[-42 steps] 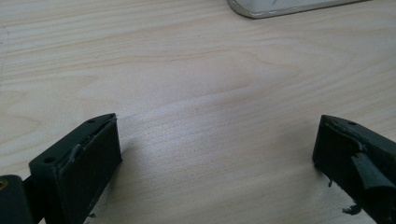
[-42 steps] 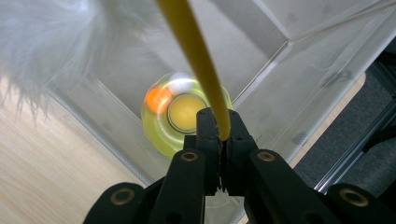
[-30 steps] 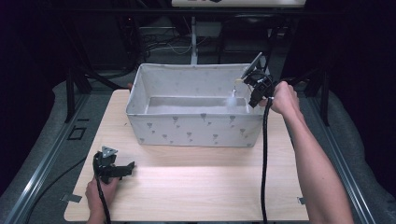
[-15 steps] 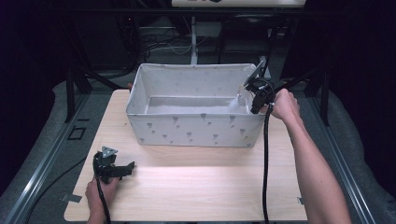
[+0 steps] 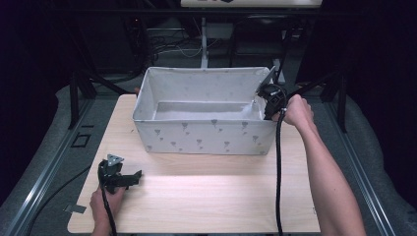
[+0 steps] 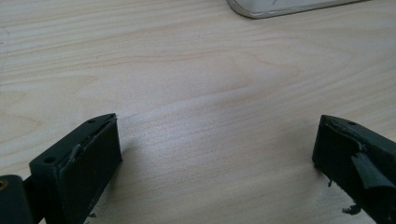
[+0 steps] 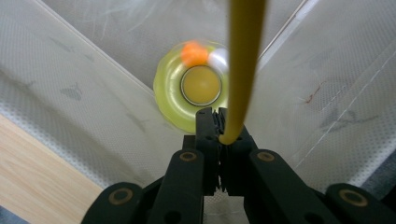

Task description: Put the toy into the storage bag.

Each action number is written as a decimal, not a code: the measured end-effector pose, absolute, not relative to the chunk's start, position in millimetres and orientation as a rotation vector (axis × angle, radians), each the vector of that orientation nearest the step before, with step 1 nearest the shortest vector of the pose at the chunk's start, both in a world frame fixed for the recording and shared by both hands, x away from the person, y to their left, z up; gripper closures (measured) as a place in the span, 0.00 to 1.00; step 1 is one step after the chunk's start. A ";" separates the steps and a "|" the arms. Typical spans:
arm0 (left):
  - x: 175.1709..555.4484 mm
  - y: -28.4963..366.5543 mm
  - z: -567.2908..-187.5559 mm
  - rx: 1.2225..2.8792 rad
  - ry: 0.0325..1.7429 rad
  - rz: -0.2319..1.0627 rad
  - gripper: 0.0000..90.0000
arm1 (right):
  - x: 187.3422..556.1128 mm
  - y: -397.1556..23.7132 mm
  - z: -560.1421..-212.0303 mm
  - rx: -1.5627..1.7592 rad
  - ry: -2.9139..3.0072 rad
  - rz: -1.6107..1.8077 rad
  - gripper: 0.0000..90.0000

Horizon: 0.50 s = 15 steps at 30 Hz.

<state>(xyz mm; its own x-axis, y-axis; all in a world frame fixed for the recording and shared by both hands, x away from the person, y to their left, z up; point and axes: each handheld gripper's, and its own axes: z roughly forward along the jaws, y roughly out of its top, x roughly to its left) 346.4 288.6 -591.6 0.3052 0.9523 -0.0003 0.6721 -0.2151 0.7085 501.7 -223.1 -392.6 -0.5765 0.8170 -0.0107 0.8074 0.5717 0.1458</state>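
Observation:
My right gripper [image 7: 218,116] is shut on the lower end of a thin yellow strap [image 7: 243,56] that runs up out of frame. Beyond the jaws, inside the bin, a blurred round yellow object [image 7: 170,100] has a tan centre and orange and white bits at its edge. Whether the strap joins it I cannot tell. In the high view the right gripper [image 5: 268,101] sits at the right end of the white fabric bin [image 5: 206,135]. My left gripper [image 5: 133,177] rests low at the table's front left, jaws wide apart, nothing between its fingers [image 6: 88,158].
The bin stands at the middle back of the wooden table [image 5: 206,196], and its bottom corner [image 6: 280,7] shows in the left gripper view. Black cables trail from both grippers. Dark frame legs and floor surround the table.
The right gripper has come down and slightly right, from above the bin's far right corner to its right end. The left gripper has stayed put.

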 end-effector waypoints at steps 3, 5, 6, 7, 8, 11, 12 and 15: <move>346.4 288.6 -591.7 1.970 1.438 0.598 0.01 | 501.9 -224.1 -394.2 1.427 2.719 0.176 0.97; 346.4 288.4 -591.7 1.971 1.434 0.597 0.01 | 502.0 -225.4 -395.0 1.424 2.720 0.183 0.97; 346.4 288.3 -591.7 1.970 1.434 0.597 0.01 | 501.5 -226.1 -394.3 1.429 2.714 0.189 0.97; 346.4 288.3 -591.8 1.970 1.434 0.597 0.01 | 501.1 -226.4 -393.3 1.440 2.711 0.192 0.97; 346.5 288.4 -591.7 1.971 1.433 0.597 0.01 | 500.7 -227.5 -391.7 1.431 2.711 0.202 0.97; 346.4 288.3 -591.7 1.970 1.434 0.597 0.01 | 498.4 -228.8 -387.6 1.429 2.699 0.212 0.95; 346.4 288.3 -591.7 1.970 1.434 0.597 0.01 | 497.4 -230.1 -385.5 1.428 2.698 0.221 0.93; 346.4 288.4 -591.7 1.971 1.433 0.597 0.01 | 494.0 -232.1 -377.2 1.435 2.694 0.247 0.84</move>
<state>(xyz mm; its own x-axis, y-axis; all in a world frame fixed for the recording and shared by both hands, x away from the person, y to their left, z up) 346.4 288.4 -591.7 0.3081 0.9514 -0.0002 0.6701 -0.2168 0.7099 494.0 -232.1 -377.2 -0.5585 0.8295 0.0055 0.8167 0.5486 0.1789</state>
